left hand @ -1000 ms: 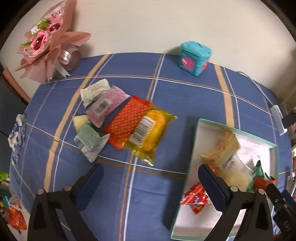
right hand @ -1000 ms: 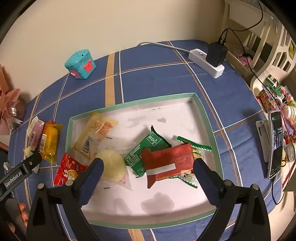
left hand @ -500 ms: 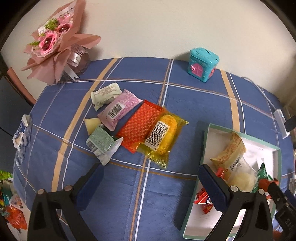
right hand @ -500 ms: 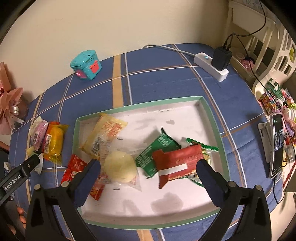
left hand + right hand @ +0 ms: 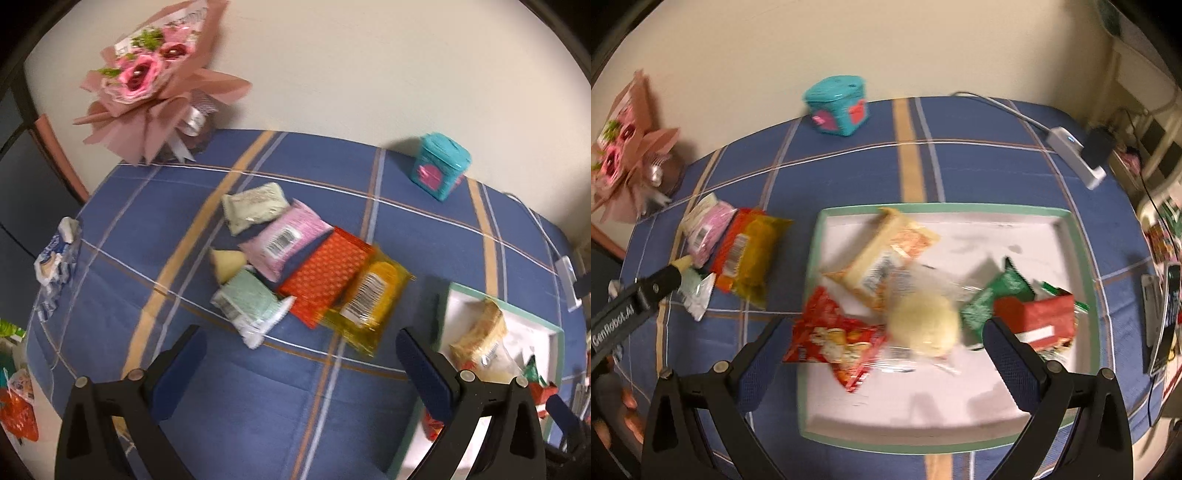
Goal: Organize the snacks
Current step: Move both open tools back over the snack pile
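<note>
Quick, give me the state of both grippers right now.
Left gripper: open, holding nothing, above the tablecloth near the loose snack packets.
Right gripper: open, holding nothing, over the tray.

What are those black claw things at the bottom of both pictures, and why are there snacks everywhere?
Those claws are grabbers a person holds, one in each hand. Each carries a camera looking out along its two fingers, so you get two pictures. The left gripper looks at a pile of snack packets on a blue tablecloth: a yellow packet, an orange packet, a pink packet. The right gripper looks into a white tray holding more snacks, like a red bag. Both grabbers are open, holding nothing.
</note>
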The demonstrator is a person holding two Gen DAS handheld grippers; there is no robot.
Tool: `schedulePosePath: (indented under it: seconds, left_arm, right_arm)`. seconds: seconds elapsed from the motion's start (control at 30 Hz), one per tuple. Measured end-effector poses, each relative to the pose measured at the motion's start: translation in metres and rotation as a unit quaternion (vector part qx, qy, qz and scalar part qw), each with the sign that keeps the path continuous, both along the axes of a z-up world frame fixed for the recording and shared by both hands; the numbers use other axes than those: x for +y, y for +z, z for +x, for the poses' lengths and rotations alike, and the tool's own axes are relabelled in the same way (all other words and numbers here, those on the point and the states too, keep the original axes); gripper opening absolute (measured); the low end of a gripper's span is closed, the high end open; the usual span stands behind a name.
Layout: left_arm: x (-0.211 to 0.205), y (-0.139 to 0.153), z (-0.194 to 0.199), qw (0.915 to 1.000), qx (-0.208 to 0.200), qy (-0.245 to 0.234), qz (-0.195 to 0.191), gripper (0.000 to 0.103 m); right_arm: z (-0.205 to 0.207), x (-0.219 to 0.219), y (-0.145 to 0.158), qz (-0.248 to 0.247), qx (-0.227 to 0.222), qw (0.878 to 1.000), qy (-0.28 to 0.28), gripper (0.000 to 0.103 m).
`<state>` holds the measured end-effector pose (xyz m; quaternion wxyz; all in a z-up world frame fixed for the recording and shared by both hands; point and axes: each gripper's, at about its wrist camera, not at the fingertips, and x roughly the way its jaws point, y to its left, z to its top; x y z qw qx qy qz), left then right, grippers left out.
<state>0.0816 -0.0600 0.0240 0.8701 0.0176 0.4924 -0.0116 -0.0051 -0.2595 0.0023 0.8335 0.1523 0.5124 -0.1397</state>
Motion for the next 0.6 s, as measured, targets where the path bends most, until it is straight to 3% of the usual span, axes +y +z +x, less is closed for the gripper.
schedulePosePath:
  seconds: [0.2, 0.33, 0.6]
  left_arm:
    - [0.028, 0.001, 0.007, 0.9993, -0.008, 0.031, 0.018, 0.103]
    - [0.052, -0.006, 0.015, 0.9977, 0.007, 0.061, 0.029, 0.103]
    - [0.096, -0.011, 0.03, 0.995, 0.018, 0.098, 0.004, 0.103]
  right_arm:
    - [0.016, 0.033, -0.001, -0.006, -0.006, 0.999, 0.033, 0.103]
    - [0.026, 0.053, -0.006, -0.008, -0.002, 0.998, 0.055, 0.103]
    - [0.044, 0.074, -0.008, 0.01, -0.011, 0.998, 0.068, 0.103]
